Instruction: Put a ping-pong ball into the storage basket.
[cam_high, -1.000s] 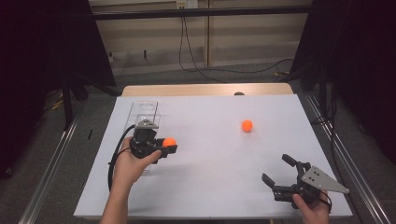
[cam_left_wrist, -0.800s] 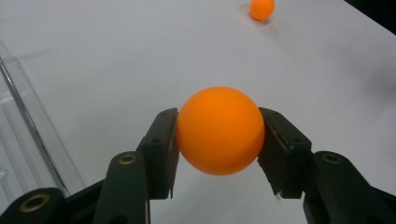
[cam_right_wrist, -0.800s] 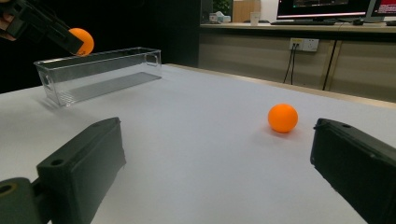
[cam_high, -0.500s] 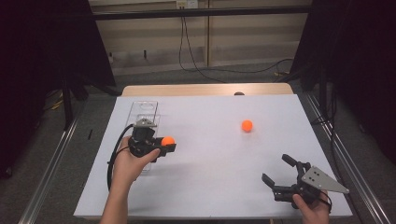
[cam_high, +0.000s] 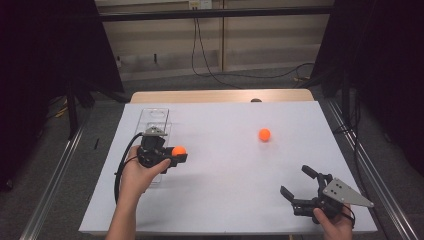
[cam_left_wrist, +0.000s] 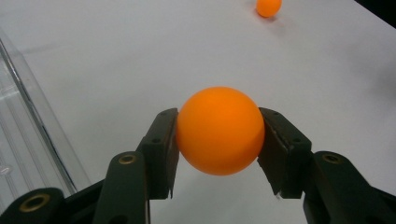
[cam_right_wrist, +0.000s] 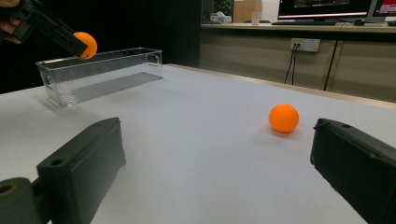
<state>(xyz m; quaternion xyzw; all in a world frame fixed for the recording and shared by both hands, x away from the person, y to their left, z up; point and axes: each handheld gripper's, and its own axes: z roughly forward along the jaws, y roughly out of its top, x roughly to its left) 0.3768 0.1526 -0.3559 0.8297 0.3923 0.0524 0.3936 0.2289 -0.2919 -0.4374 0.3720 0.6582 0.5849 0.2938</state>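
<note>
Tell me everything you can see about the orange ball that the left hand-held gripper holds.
The orange ball is a small, smooth sphere with a matte surface, plain and unmarked; it looks like light plastic. The left hand-held gripper clamps it between its two black jaws, one pad pressing on each side. It is held above the white table, not touching it, beside the clear plastic box. Nothing else touches it. A second orange ball lies apart, farther across the table.

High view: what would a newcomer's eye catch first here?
The orange ball clamped in the left gripper, held up beside the clear plastic bin at the white table's left. Next, the second orange ball lying loose right of centre, with the right gripper open near the front-right corner.
</note>
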